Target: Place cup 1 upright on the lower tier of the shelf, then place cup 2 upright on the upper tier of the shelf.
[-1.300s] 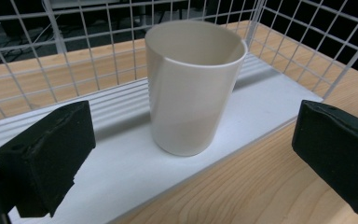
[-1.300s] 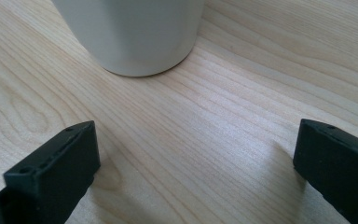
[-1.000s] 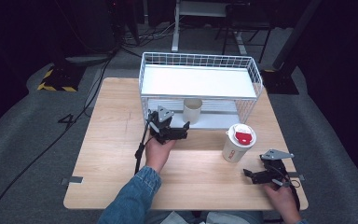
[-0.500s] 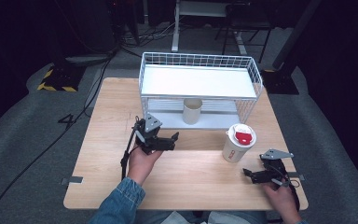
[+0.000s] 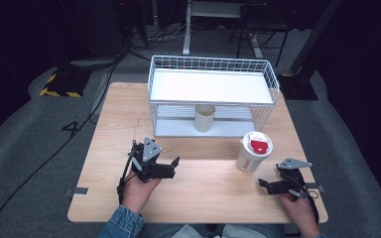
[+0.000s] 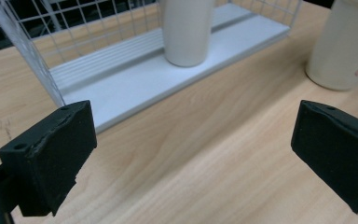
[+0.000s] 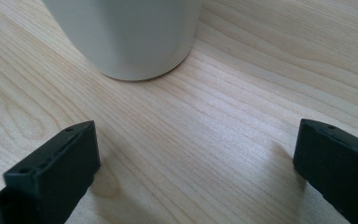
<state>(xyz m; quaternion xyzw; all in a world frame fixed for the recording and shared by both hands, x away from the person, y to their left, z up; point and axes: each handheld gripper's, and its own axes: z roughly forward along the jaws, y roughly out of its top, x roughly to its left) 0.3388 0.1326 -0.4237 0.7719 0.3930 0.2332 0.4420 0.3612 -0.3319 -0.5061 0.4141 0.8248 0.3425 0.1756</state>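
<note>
Though set on the lower shelf of the white wire rack (image 5: 213,87), upright and apart from both tongs, the plain paper cup (image 5: 204,117) looks like the finished half of the job; seems placed and let go. Left tongs (image 5: 164,167) spread wide and empty, low over the counter (image 5: 104,129) in front of the rack. Right tongs (image 5: 269,185) likewise wide apart, gripping nothing, aimed at the base of the lidded cup with the red label (image 5: 254,151), just short of touching. Probably left: grasping that cup and shelving it.
</note>
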